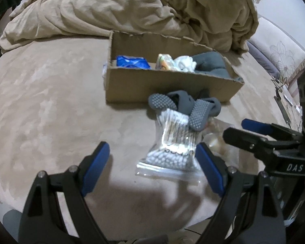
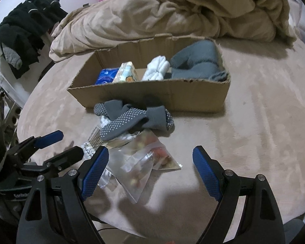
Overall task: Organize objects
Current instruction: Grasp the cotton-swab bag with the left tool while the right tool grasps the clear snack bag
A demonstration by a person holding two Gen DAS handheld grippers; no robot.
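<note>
A cardboard box (image 1: pixel 168 87) (image 2: pixel 152 95) sits on the tan bed and holds a blue packet (image 1: pixel 132 62) (image 2: pixel 105 77), a tissue pack (image 2: pixel 125 74), white cloth (image 2: pixel 157 70) and a grey garment (image 1: pixel 211 64) (image 2: pixel 197 63). In front of it lie grey dotted grip socks (image 1: pixel 183 105) (image 2: pixel 132 118), partly over a clear bag of cotton swabs (image 1: pixel 172 146) and small zip bags of coloured bits (image 2: pixel 144 162). My left gripper (image 1: pixel 152 158) (image 2: pixel 69 142) is open just before the swab bag. My right gripper (image 2: pixel 150 162) (image 1: pixel 233 128) is open above the zip bags.
A rumpled tan duvet (image 1: pixel 132 10) (image 2: pixel 172 10) is piled behind the box. Dark clothes (image 2: pixel 24 32) hang at the far left beyond the bed edge. A pale pillow or headboard (image 1: pixel 280 48) lies to the right. Bare bed surface (image 2: pixel 264 111) stretches to the right of the box.
</note>
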